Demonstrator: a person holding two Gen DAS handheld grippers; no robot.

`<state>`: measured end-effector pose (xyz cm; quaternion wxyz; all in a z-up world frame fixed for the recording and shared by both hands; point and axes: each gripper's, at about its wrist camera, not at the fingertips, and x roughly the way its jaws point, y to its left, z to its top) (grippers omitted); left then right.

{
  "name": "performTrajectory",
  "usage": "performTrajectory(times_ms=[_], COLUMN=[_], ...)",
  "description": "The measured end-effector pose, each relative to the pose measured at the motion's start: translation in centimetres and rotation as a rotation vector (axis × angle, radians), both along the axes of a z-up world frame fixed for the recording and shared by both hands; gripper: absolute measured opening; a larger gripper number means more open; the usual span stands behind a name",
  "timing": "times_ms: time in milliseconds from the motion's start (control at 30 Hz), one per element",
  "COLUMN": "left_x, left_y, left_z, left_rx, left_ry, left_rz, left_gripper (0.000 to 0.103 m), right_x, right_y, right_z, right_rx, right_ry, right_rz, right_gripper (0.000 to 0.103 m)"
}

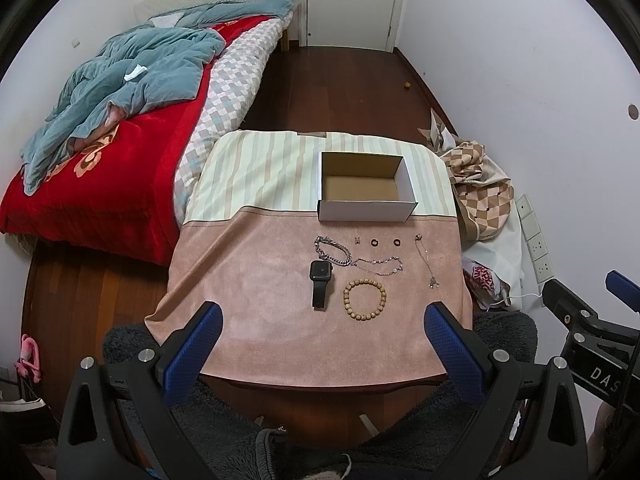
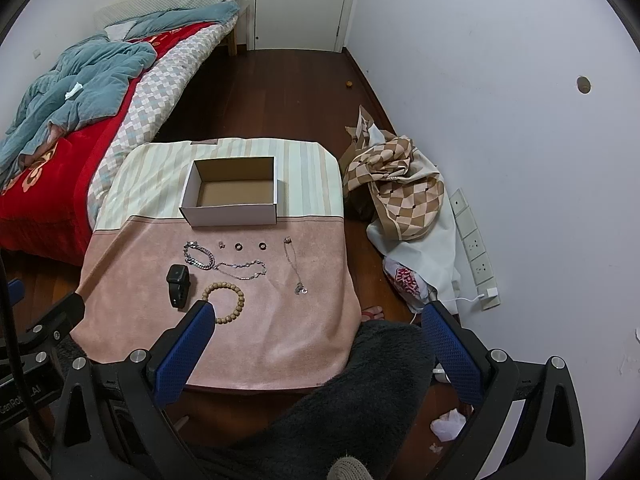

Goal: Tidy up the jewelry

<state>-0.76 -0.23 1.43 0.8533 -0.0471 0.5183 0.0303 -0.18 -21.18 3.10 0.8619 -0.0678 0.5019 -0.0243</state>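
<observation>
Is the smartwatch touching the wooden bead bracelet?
Apart. The left wrist view shows bare pink cloth between the smartwatch and the wooden bead bracelet.

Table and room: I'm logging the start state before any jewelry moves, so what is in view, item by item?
cardboard box: 1, white outside, brown inside, empty, far half of table
chain bracelet: 1, silver, left, below box
rings: 3, dark, row below box
thin chains: 2, silver, one mid-table, one at right
smartwatch: 1, black, left of beads
bead bracelet: 1, tan wood, nearest the front edge
tablecloth: 1, pink and striped
bed: 1, red blanket, teal quilt, left
door: 1, white, far wall
checkered cloth: 1, brown and cream, floor right
left gripper: blue pads, open
right gripper: blue pads, open
</observation>
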Motion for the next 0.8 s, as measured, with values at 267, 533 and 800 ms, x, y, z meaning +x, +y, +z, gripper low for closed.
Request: performTrajectory(times_ms=[267, 533, 800], left_x=[0.0, 1.6, 7.2], left_y=[0.1, 1.2, 4.1], left_z=[-0.1, -1.5, -10.2], left_rx=[0.000, 0.067, 0.188], left_ry=[-0.001, -0.032, 0.082], left_rz=[-0.001, 0.052, 0.142], left_gripper=[0.103, 0.103, 0.103], right_x=[0.1, 2.3, 9.5], right_y=[-0.1, 0.4, 2.2], right_z=[0.0, -1.5, -13.5], right_rx=[0.004, 0.017, 0.064], right_ry=[0.001, -0.017, 0.162], right_rz=[0.000, -0.032, -0.025], right_gripper=[0.103, 0.103, 0.103])
